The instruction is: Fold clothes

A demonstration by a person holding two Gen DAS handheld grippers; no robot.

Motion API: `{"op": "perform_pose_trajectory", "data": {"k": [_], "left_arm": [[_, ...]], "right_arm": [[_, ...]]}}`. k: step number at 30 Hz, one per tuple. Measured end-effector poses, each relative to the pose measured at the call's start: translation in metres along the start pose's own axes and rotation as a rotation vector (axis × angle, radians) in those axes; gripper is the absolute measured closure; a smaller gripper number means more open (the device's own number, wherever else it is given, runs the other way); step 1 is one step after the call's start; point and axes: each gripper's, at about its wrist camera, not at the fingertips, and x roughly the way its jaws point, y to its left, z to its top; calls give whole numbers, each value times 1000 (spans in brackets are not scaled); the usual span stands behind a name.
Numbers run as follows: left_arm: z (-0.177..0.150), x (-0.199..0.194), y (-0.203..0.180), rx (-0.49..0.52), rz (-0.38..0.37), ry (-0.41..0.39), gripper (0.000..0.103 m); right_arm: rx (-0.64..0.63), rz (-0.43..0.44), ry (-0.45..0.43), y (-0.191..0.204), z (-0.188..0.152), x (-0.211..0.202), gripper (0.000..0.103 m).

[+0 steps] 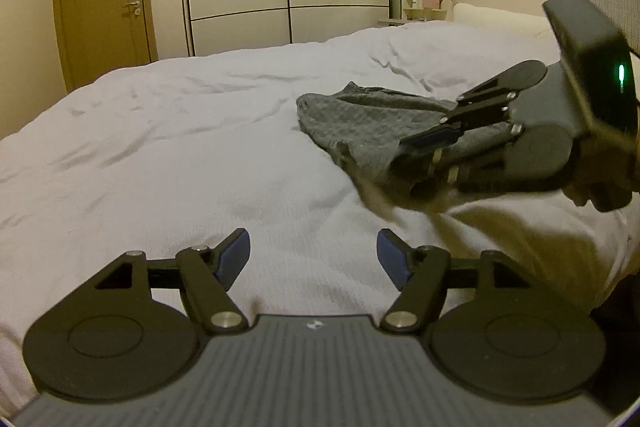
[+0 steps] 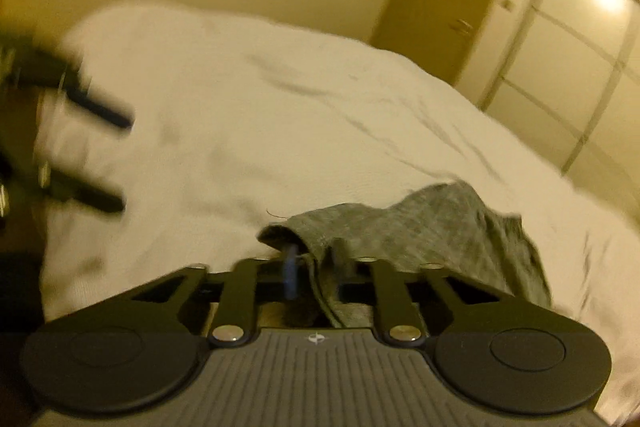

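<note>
The right hand-held gripper (image 2: 314, 267) is clamped on an edge of the grey knit garment (image 1: 360, 119), which lies bunched on the white bed (image 1: 180, 147). The left hand-held gripper (image 1: 314, 255) hovers with jaws apart, holding nothing. With only one edge pinched, the cloth may slip or drag into a heap. The right wrist view is motion-blurred, and the garment's type and far edge are unclear.

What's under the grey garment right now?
The grey garment lies on the white bedcover, its near edge pinched in the right tool. Whatever lies beneath its middle is covered.
</note>
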Motion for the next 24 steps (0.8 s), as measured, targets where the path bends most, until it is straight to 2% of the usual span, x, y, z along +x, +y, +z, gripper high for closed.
{"op": "perform_pose_trajectory", "data": {"k": [3,5,8,15,18,21,22,24], "left_arm": [[6,14,-4,-10,-30,0,36],[13,27,-9,-15,-56,-4,30],[27,52,-19,-25,-94,-15,21],[52,114,-38,-57,-173,-11,20],[59,136,-50,-1,-134,14,20],[61,149,-50,43,-25,5,23],[60,149,-45,22,16,-11,29],[58,142,-28,-63,72,-49,32]], "right_arm": [[121,7,-43,-24,5,-12,102],[186,9,-68,-38,8,-19,102],[241,11,-98,-54,10,-29,101],[325,61,-129,-70,3,-44,101],[321,90,-129,-69,-1,-43,101],[327,105,-129,-68,-5,-41,101],[331,108,-128,-68,-7,-40,101],[334,105,-127,-68,-9,-40,100]]}}
